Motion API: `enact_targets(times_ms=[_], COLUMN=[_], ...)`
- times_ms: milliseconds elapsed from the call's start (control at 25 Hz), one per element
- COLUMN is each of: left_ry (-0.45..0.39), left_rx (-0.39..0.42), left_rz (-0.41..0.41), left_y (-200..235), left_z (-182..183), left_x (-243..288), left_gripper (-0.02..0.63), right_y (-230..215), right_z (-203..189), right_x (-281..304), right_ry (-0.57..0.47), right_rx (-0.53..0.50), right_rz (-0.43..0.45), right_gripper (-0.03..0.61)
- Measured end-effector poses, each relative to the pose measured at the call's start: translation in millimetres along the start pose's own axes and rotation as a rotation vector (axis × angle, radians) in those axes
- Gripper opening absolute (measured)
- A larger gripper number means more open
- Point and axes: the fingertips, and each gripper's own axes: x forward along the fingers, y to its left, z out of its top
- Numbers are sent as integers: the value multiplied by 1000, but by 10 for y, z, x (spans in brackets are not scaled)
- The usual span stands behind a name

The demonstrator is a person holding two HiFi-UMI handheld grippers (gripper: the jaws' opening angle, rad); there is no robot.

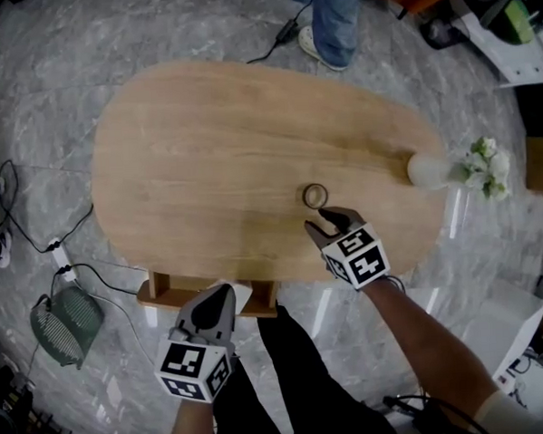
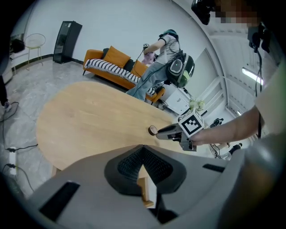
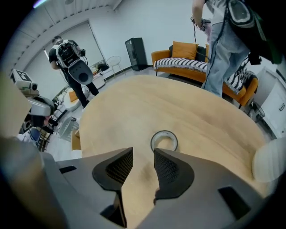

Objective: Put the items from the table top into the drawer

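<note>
A grey ring of tape (image 1: pixel 315 196) lies flat on the oval wooden table (image 1: pixel 205 151), towards its near right side. My right gripper (image 1: pixel 329 223) hovers just on the near side of the tape ring (image 3: pixel 163 141), pointing steeply down; its jaws stand apart with only bare tabletop between them. From the left gripper view the tape (image 2: pixel 153 130) sits right at the right gripper's tips. My left gripper (image 1: pixel 223 294) is shut and holds nothing. It hangs over the wooden drawer (image 1: pixel 162 290), which sticks out from under the table's near edge.
A white vase (image 1: pixel 430 170) with pale flowers (image 1: pixel 483 166) stands at the table's right end. A person in jeans (image 1: pixel 334 18) stands beyond the far edge. Cables and a power strip (image 1: pixel 60 261) and a green wire basket (image 1: pixel 67 327) lie on the floor at the left.
</note>
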Motion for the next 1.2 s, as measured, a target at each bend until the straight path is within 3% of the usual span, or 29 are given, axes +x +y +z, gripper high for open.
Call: enact_targets(times_ms=[480,680,800,1200], left_ry=[-28,-38,-39,-56], left_rx=[-75,-99,-110,-126], left_rz=[24,30,41,59], left_y=[110,192,264,449], left_z=[-89,-174,-235,-295], left_x=[-61,-118,-157,-344], left_gripper=[0,0,0,0], right_y=[-215,-183,-104,100], right_z=[36,54,36,62], right_x=[330,408,433,306], right_ry=[138,200,205,165], right_rx=[-208,-373,-385,-337], right_rz=[-82,-107,-110,-103], right_gripper=[164,131,64,61])
